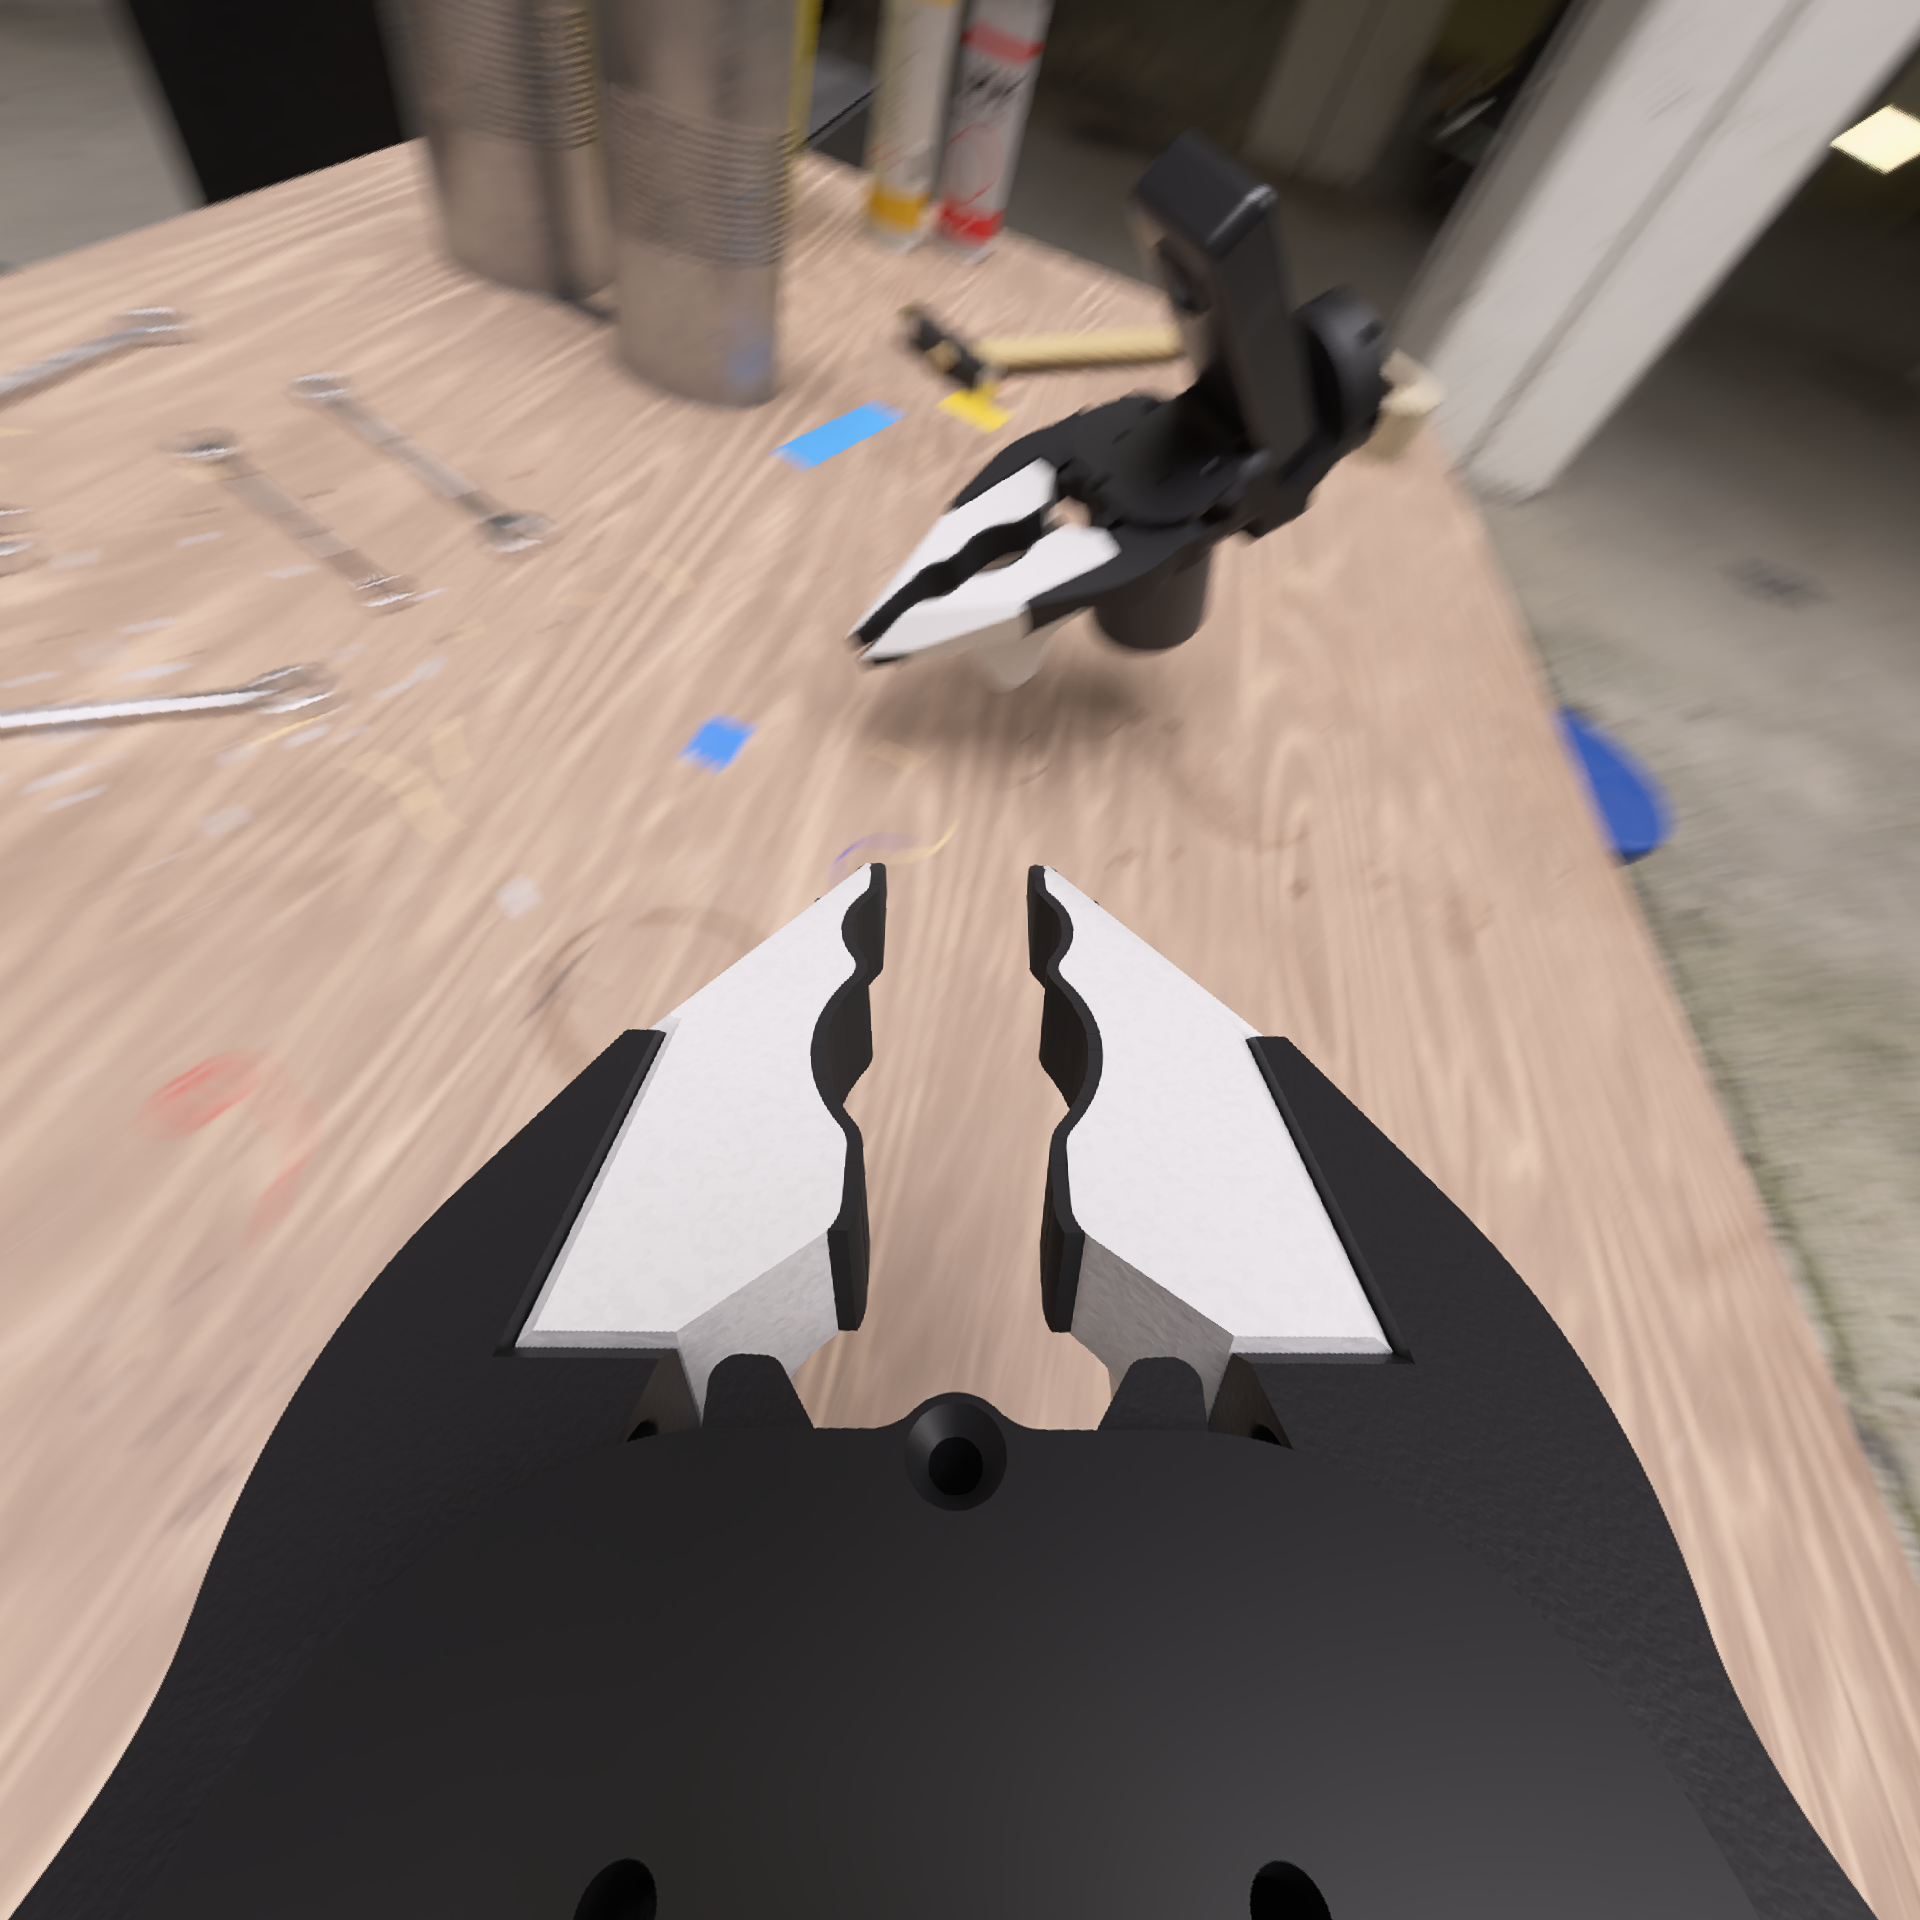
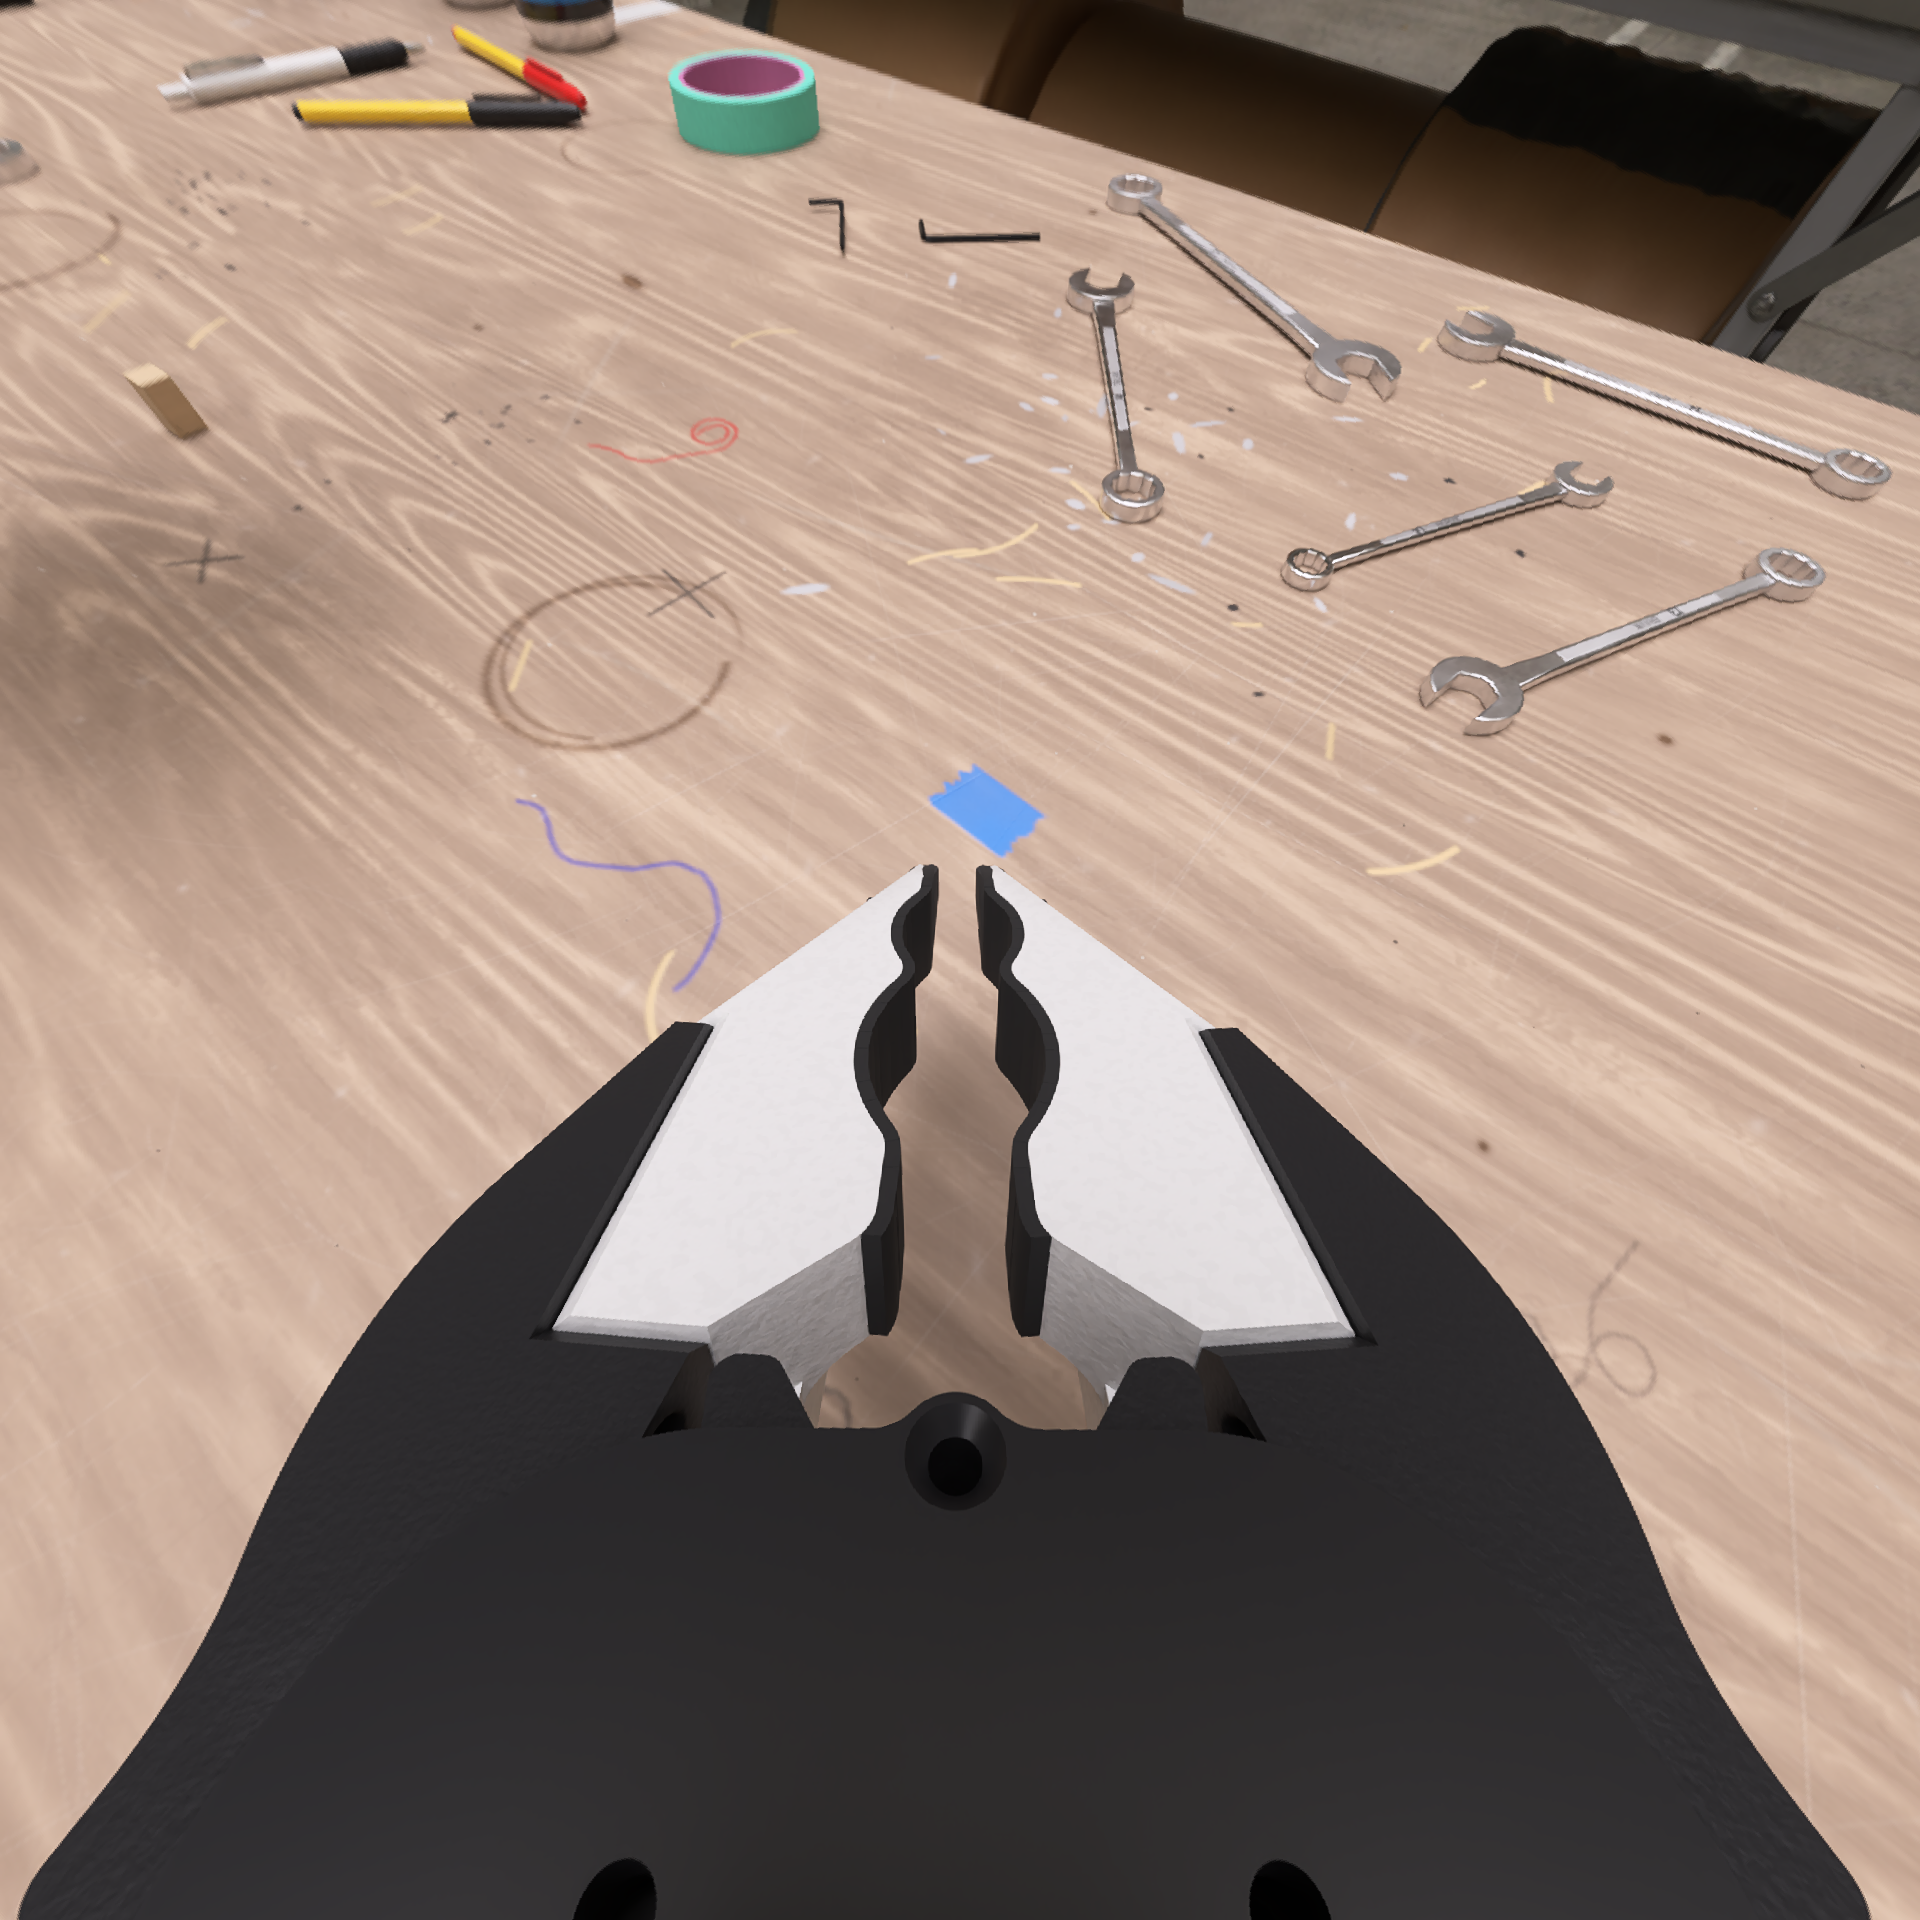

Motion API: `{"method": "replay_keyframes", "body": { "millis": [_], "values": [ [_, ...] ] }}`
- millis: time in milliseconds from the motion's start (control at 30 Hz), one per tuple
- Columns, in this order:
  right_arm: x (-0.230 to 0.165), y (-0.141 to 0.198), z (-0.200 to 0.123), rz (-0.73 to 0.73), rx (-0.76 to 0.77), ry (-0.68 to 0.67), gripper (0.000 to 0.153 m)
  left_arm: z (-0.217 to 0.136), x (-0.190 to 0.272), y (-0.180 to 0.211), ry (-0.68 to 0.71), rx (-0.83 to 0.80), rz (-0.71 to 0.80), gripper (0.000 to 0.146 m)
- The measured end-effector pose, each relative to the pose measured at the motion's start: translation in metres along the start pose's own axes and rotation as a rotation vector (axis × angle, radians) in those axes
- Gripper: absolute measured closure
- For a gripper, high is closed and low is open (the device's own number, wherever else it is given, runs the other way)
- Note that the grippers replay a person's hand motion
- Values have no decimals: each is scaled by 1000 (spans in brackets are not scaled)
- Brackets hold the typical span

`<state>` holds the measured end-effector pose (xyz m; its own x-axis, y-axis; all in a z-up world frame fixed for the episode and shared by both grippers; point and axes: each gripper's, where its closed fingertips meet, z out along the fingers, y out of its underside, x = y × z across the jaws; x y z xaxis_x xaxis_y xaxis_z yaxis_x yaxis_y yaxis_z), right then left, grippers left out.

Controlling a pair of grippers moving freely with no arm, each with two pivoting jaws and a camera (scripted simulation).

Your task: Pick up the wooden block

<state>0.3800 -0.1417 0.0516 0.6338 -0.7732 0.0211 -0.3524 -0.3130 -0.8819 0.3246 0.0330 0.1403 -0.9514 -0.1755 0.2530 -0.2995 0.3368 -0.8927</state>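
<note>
The wooden block point(image 2: 166, 400) is a small tan piece lying on the wooden table point(image 2: 312, 1039), far ahead and to the left in the right wrist view. My right gripper point(image 2: 956, 871) hovers over the table with its jaws almost together and nothing between them. A blue tape scrap point(image 2: 985, 808) lies just past its tips. My left gripper point(image 1: 956, 871) is open and empty above the table. The right gripper also shows in the left wrist view point(image 1: 868, 646), farther off and tilted down. I do not see the block in the blurred left wrist view.
Several wrenches point(image 2: 1117, 395) lie at the right. A teal tape roll point(image 2: 743, 102) and markers point(image 2: 436, 110) lie far ahead. In the left wrist view, metal cylinders point(image 1: 696, 208), spray cans point(image 1: 951, 114) and a hammer point(image 1: 1039, 348) stand at the back. The table edge point(image 1: 1662, 987) runs along the right.
</note>
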Motion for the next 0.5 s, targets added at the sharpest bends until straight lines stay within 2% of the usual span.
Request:
{"method": "replay_keyframes", "body": {
  "millis": [167,200,267,333,400,500],
  "values": [
    [-1,6,5,-31,-55,23,146,-124,-65,27,-369,-306,156,125],
    [-1,6,5,-38,-56,23,146,-137,-73,35,-351,-378,188,126],
    [-2,5,4,-44,-45,21,146,-150,-82,51,-198,-478,268,126],
    [-1,4,3,-35,-33,21,146,-155,-94,61,-102,-537,376,122],
    [0,4,3,-19,-28,21,146,-154,-106,64,-41,-549,466,118],
    [1,6,4,-2,-46,16,146,-150,-116,66,48,-514,519,111]
  ]
}}
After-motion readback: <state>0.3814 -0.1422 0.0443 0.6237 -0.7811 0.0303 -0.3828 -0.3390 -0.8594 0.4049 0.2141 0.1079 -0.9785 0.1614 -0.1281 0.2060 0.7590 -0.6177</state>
